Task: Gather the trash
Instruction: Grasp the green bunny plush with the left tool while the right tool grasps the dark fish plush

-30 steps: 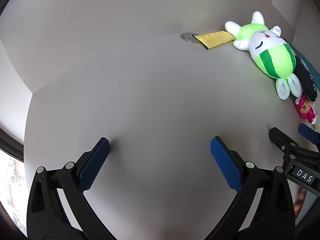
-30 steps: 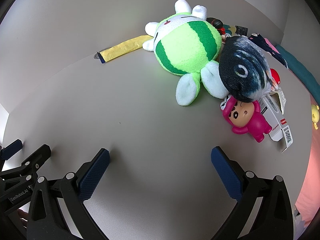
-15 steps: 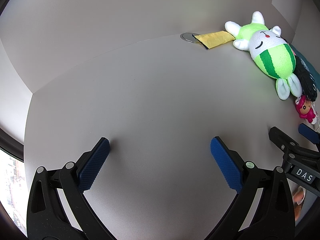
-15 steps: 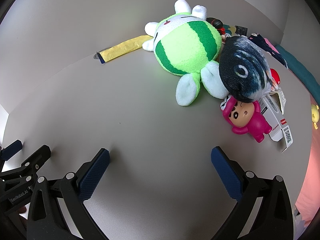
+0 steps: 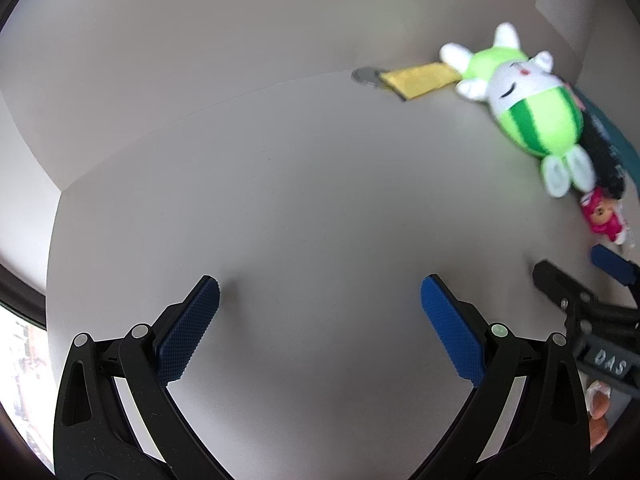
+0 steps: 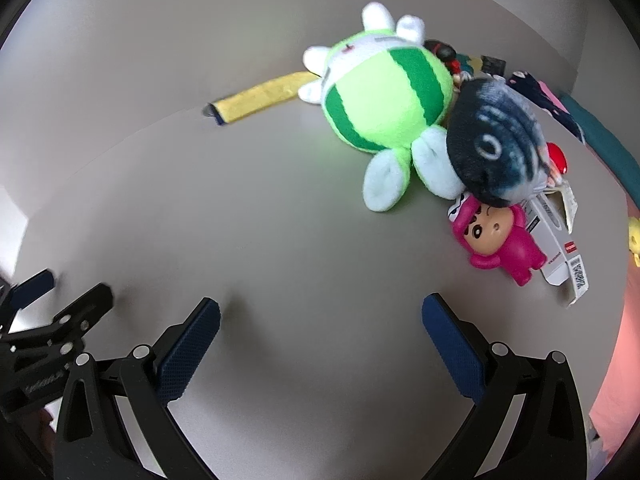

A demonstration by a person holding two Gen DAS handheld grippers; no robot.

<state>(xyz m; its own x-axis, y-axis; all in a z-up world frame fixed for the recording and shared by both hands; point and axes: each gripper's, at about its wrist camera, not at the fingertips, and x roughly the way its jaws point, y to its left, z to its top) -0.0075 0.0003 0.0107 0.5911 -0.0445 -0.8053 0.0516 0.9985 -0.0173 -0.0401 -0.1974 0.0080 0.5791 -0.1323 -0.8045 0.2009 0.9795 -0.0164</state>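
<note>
Left claw (image 5: pixel 320 300) is seen spread wide over bare grey desk (image 5: pixel 300 200), nothing held between the blue pads. Right claw (image 6: pixel 320 320) is likewise spread wide and empty, set low over the same desk. Each claw is caught at the edge of the other's view: the two are side by side, apart.

Nearest the right claw, ahead and to its right, a pink figurine (image 6: pixel 500 244) is noted lying on the desk. Touching its far side, a white carton with a barcode (image 6: pixel 560 256) is seen lying flat, partly under the toys; this is the likeliest trash item, though print is too small to be read. A tag or slip (image 6: pixel 568 204) is seen just beyond it.

Behind the figurine a dark blue fish plush (image 6: pixel 496 144) is resting on the figurine's head and against the feet of a green watermelon-striped plush (image 6: pixel 380 100). A red round object (image 6: pixel 558 160) is partly hidden at the fish's right.

Further back, a yellow flat wrapper or pouch (image 6: pixel 260 98) is laid by the plush's head, its far end over a round grommet in the desk (image 5: pixel 366 76). Small dark items behind the plush cannot be identified. A teal strip (image 6: pixel 600 140) is seen along the far right edge.
</note>
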